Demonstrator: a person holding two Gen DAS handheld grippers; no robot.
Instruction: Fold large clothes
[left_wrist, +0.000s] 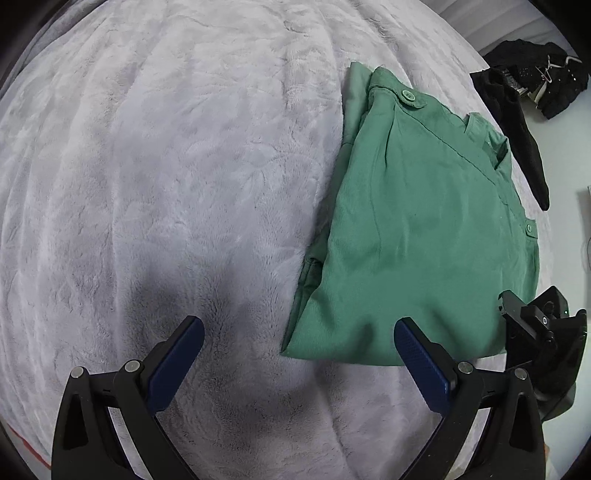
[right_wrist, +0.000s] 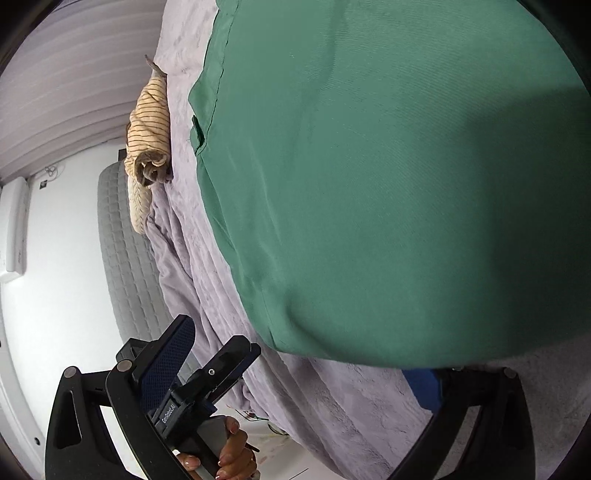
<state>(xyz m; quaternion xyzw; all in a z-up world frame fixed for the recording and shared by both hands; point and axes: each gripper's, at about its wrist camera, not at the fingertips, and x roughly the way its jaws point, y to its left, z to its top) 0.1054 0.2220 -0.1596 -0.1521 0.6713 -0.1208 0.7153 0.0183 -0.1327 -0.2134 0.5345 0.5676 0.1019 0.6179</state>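
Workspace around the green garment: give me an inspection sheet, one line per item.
Surface: pale plush blanket covering a bed, creased, draping over the edge.
Job's things: green garment lying folded on the blanket, button tab up.
Clutter: black clothing with a hanger beyond the garment; striped beige garment rolled at the blanket's edge.
Grippers: left claw open above the blanket, holding nothing, one finger over the garment's near edge; right claw open at the garment's near edge, one finger partly hidden under the cloth.
Cables: thin cord on the floor by the wall, too small to identify.
Surroundings: grey quilted mattress side, white floor, pale wall.
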